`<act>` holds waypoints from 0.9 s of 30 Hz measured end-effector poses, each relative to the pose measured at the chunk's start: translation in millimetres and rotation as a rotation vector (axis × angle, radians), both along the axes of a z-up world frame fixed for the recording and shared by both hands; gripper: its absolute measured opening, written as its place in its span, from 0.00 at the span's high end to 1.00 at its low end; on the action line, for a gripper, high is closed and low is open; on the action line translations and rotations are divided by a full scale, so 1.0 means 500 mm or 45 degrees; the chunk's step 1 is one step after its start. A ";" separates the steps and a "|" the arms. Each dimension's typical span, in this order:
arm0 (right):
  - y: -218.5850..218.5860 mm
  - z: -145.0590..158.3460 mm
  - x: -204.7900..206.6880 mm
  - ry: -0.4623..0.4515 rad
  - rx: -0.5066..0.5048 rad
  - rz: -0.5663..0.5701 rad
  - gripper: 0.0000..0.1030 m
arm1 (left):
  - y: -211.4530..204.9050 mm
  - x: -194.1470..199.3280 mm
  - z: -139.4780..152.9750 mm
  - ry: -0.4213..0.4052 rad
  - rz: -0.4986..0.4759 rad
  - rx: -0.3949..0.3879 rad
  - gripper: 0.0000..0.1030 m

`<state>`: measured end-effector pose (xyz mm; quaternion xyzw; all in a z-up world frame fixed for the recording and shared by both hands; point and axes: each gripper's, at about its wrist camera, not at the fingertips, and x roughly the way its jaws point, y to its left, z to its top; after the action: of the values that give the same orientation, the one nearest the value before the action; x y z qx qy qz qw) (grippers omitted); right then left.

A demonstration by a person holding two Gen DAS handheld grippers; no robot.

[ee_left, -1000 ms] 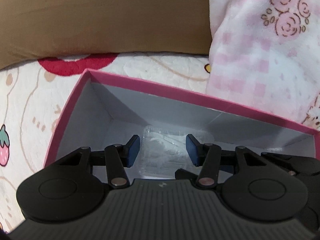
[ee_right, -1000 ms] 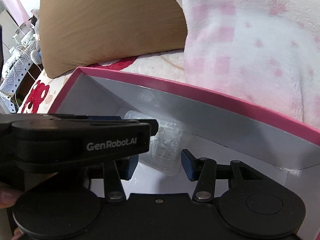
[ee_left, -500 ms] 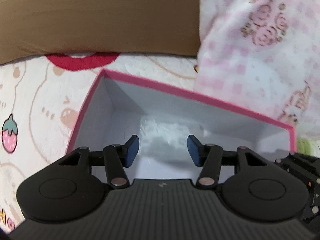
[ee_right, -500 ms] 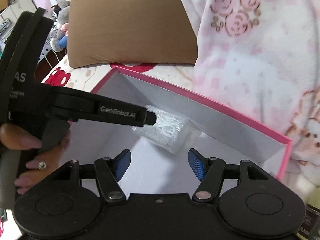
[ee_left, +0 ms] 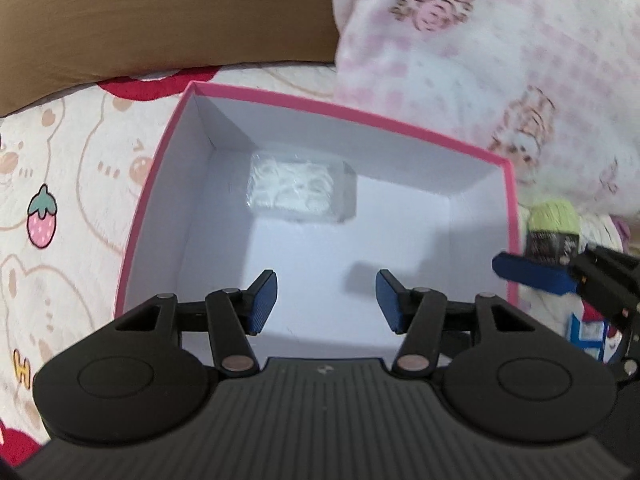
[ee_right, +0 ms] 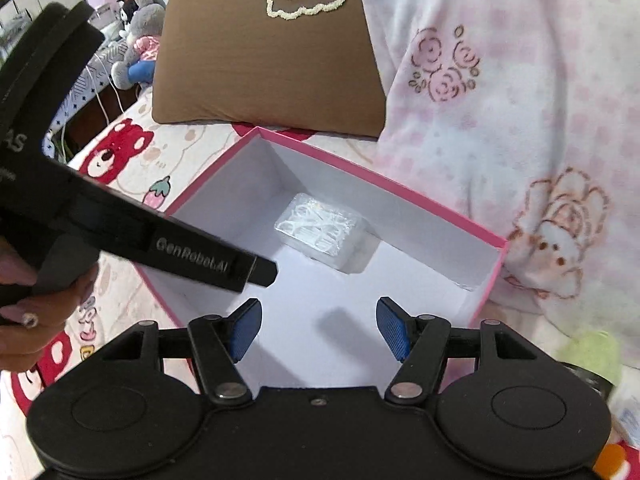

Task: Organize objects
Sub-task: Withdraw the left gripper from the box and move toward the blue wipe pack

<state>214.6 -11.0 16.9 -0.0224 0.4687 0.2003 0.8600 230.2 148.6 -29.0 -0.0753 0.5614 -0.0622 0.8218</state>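
Yarn (ee_left: 554,216), pale green, lies on the bed just past the pink box's (ee_left: 152,184) right wall, nearer our empty, spread right gripper (ee_right: 318,330) than our equally spread left gripper (ee_left: 326,302).

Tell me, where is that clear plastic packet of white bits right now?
The clear plastic packet lies on the floor of the pink-rimmed box, against its far wall near the far left corner, in both wrist views; nothing is touching it.
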 end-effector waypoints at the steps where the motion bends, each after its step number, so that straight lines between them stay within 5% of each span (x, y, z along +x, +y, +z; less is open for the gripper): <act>1: 0.000 0.006 -0.006 0.001 -0.002 -0.004 0.34 | -0.003 -0.007 0.008 -0.001 -0.014 0.001 0.48; 17: -0.061 0.097 -0.152 -0.008 -0.056 -0.073 0.33 | -0.045 -0.145 0.118 0.001 -0.099 -0.064 0.47; 27: -0.100 0.119 -0.252 -0.038 -0.103 -0.062 0.33 | -0.094 -0.233 0.164 -0.017 -0.213 -0.022 0.45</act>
<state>88.8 -61.0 76.3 -0.0488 0.4638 0.1600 0.8700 113.5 101.8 52.8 -0.0348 0.5598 -0.1362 0.8166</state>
